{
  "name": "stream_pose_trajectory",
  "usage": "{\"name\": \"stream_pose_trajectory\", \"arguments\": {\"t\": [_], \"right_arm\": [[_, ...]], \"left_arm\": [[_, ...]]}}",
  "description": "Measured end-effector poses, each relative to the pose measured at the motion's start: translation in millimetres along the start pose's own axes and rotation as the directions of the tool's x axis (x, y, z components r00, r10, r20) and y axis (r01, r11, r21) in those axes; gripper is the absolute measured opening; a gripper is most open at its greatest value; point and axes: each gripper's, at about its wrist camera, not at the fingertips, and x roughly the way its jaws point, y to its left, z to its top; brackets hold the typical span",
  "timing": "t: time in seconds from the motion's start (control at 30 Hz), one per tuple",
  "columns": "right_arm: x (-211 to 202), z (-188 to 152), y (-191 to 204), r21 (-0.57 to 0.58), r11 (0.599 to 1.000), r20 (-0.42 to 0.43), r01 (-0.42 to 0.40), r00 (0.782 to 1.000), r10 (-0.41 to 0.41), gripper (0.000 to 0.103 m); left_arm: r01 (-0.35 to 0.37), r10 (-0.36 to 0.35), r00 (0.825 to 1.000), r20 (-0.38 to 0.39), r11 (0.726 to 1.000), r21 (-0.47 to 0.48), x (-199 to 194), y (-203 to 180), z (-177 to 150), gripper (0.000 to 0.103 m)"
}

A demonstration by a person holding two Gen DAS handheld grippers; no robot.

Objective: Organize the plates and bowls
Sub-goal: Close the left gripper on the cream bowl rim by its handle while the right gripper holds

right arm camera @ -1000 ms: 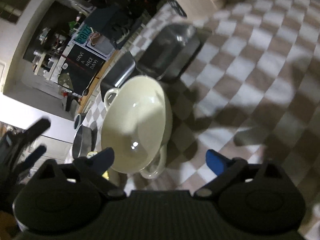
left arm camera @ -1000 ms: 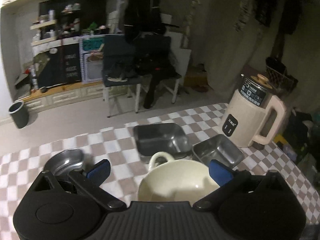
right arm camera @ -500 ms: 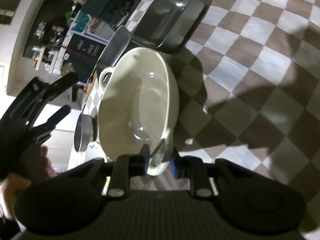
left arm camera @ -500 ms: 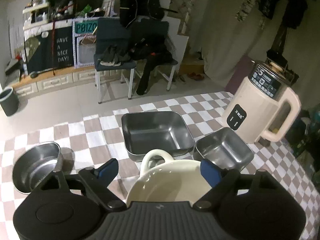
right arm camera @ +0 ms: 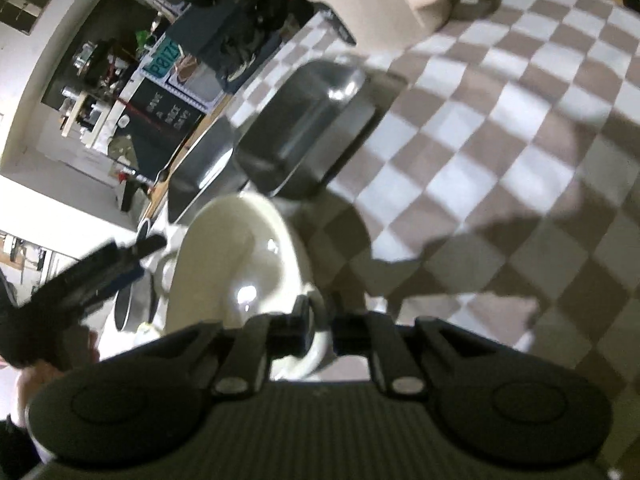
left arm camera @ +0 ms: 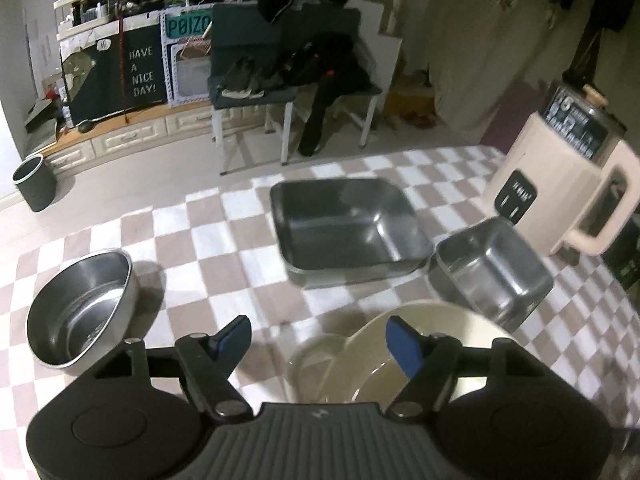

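A cream two-handled bowl (right arm camera: 244,268) is held tilted above the checkered table. My right gripper (right arm camera: 320,326) is shut on the bowl's near rim. In the left wrist view the cream bowl (left arm camera: 400,360) sits low, just behind my left gripper (left arm camera: 318,338), which is open and empty above the table. A round steel bowl (left arm camera: 84,308) stands at the left. A large square steel tray (left arm camera: 344,224) and a smaller square steel tray (left arm camera: 492,272) stand further back. My left gripper also shows in the right wrist view (right arm camera: 132,256), beside the cream bowl.
A beige electric kettle-like appliance (left arm camera: 560,184) stands at the table's right back. The checkered tablecloth (left arm camera: 224,256) covers the table. Beyond the far edge are a chair with clothes (left arm camera: 288,64), a cabinet and a bin (left arm camera: 34,182).
My right gripper closed on the cream bowl's rim and lifted it, tilting it. My left gripper rose and drew back left; more of the table and the round steel bowl came into view.
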Motion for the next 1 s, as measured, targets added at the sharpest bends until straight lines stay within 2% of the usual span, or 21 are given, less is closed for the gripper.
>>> {"name": "stream_pose_trajectory", "arguments": {"t": [0.2,0.27,0.33,0.5,0.63,0.73,0.83,1.0], "right_arm": [[6,10,1,-0.049,0.998,0.051,0.029,0.998,-0.027,0.017],[7,14,0,-0.044,0.999,0.061,0.029,0.998,-0.027,0.018],[8,15,1,-0.057,0.998,0.064,0.033,0.998,-0.029,0.019],[8,11,14,-0.164,0.983,0.064,0.080,0.995,-0.070,0.019],[10,9,22,-0.242,0.962,0.059,0.129,0.991,-0.118,0.019],[12,10,23,-0.293,0.945,0.052,0.145,0.989,-0.135,0.020],[10,15,14,-0.266,0.957,0.029,0.114,0.993,-0.110,0.020],[-3,23,-5,-0.216,0.969,0.050,0.119,0.993,-0.111,0.020]], "left_arm": [[-0.026,0.027,0.999,-0.030,0.999,0.039,-6,3,-8,0.072],[-0.037,0.040,0.998,-0.045,0.997,0.060,-8,5,-11,0.062],[-0.061,0.065,0.996,-0.055,0.995,0.081,-11,6,-15,0.057],[-0.060,0.068,0.995,-0.071,0.992,0.114,-19,9,-18,0.057],[-0.102,0.125,0.987,-0.105,0.974,0.202,-18,0,-27,0.057],[-0.099,0.121,0.986,-0.113,0.978,0.184,-18,2,-29,0.057],[-0.094,0.117,0.985,-0.123,0.979,0.184,-18,-2,-31,0.057],[-0.017,0.044,0.988,-0.151,0.984,0.178,-22,-14,-40,0.057]]}}
